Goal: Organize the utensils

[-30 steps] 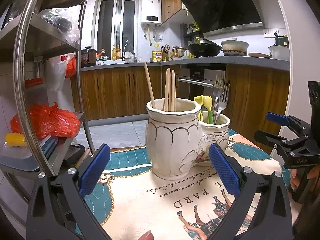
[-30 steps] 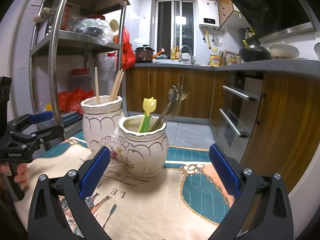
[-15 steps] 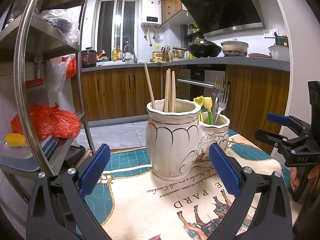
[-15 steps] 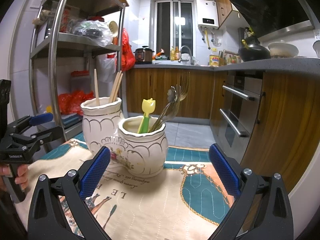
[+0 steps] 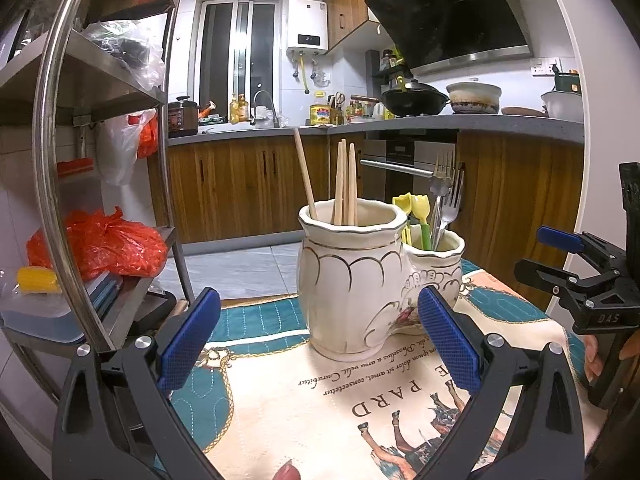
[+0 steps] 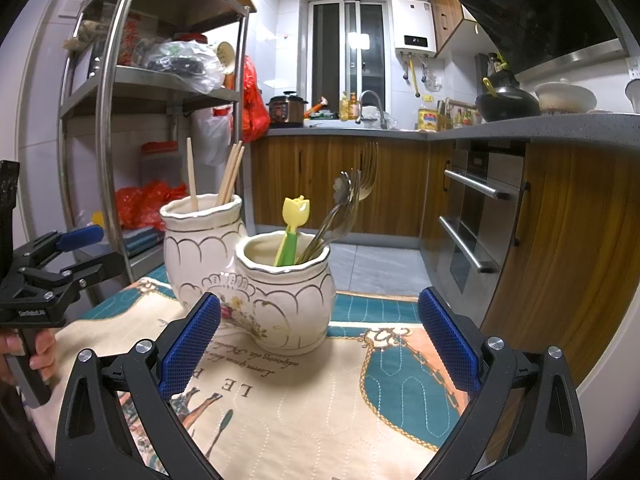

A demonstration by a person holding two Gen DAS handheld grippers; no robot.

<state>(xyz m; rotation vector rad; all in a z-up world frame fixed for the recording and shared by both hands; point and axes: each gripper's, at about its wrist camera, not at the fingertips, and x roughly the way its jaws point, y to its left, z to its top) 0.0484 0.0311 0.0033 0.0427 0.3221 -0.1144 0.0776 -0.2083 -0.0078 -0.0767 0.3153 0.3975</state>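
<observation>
Two cream ceramic jars stand side by side, touching, on a printed mat. The taller jar [image 5: 348, 280] [image 6: 200, 248] holds several wooden chopsticks [image 5: 344, 180] [image 6: 230, 172]. The shorter jar [image 5: 438, 268] [image 6: 288, 292] holds metal forks [image 5: 446, 196] [image 6: 352, 200] and a yellow-green plastic utensil [image 5: 418, 212] [image 6: 294, 224]. My left gripper [image 5: 320, 340] is open and empty in front of the tall jar; it also shows in the right wrist view [image 6: 76, 252]. My right gripper [image 6: 320, 340] is open and empty in front of the short jar; it also shows in the left wrist view [image 5: 560, 256].
The mat [image 5: 320, 400] [image 6: 320, 400] covers a small table. A steel shelf rack [image 5: 52, 160] [image 6: 104, 120] with red bags stands to the left. Wooden kitchen cabinets [image 5: 240, 188] and an oven [image 6: 476, 216] line the back and right.
</observation>
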